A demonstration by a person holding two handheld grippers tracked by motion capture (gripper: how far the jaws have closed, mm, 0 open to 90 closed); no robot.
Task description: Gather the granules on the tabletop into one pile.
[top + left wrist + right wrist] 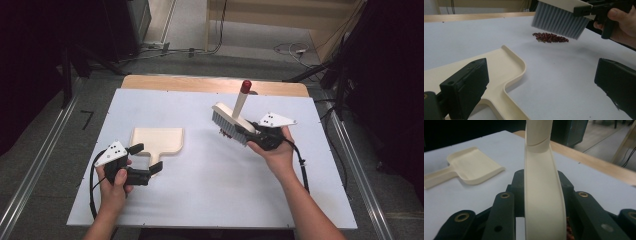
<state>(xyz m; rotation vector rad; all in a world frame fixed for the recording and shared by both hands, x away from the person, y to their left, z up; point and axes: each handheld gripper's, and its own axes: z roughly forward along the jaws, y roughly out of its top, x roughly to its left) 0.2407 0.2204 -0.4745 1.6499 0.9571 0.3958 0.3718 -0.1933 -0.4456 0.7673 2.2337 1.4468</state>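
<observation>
Gripping the brush (234,120) with my right gripper (252,134) clamped on its back, I hold the bristles just above the red beans (550,37) for sweeping toward the dustpan (158,140). My left gripper (148,160) stands open around the pan's handle (not yet pinched). No writing is legible anywhere.

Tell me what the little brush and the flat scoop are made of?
The brush looks like smooth cream plastic with a slight sheen, with a red cap at its handle end; its grey bristles stand in fine straight strands, probably nylon. The scoop looks like the same cream plastic: one moulded piece with a rounded raised rim and a matte finish.
</observation>
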